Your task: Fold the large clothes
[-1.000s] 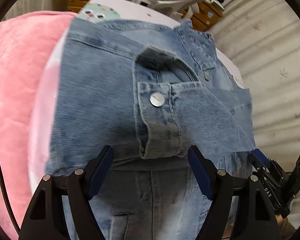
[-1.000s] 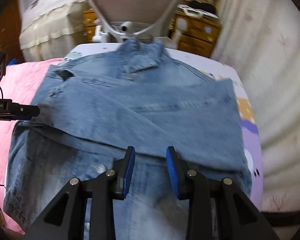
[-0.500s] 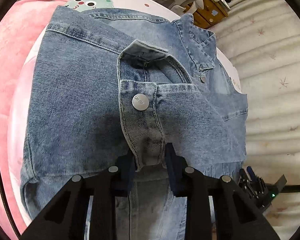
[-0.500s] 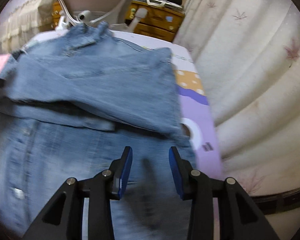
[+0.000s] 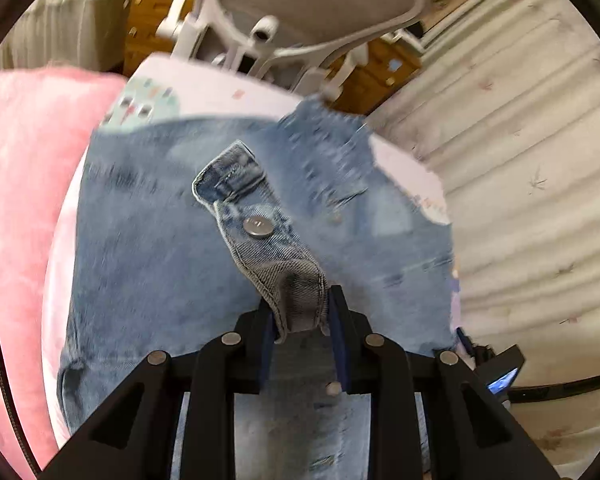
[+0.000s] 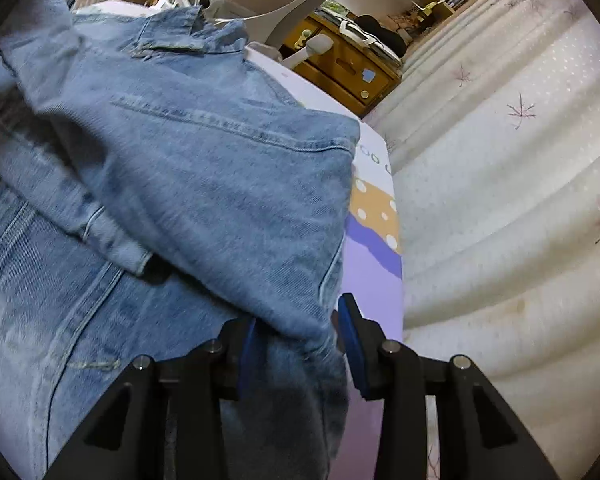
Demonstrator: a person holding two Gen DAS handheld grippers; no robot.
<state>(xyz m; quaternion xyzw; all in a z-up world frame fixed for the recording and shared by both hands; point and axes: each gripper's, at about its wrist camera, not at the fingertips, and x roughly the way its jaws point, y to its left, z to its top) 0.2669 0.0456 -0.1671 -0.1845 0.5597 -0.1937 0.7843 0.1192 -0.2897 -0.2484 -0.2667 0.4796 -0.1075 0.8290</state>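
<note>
A light blue denim jacket [image 5: 160, 260] lies spread on a pale patterned table top [image 5: 220, 92], sleeves folded across its body. My left gripper [image 5: 300, 312] is closing on the sleeve cuff [image 5: 296, 284]. Its pads press the cuff's end, and the cuff with its metal button [image 5: 257, 227] hangs raised above the jacket. In the right wrist view the jacket [image 6: 204, 168] fills the left side. My right gripper [image 6: 298, 328] stands open at the jacket's right edge, with the folded sleeve fabric lying between its jaws. The right pad [image 6: 350, 336] stands off the cloth.
A pink plush blanket [image 5: 24, 168] borders the table on the left. A grey office chair [image 5: 312, 4] stands behind the table's far edge, with wooden drawers [image 6: 340, 64] beyond it. A white quilted mattress [image 6: 500, 200] runs along the right side, close to the table mat [image 6: 372, 276].
My left gripper shut on the sleeve cuff and lifted it off the jacket. My right gripper moved to the jacket's right edge and sank until the fold lay between its jaws.
</note>
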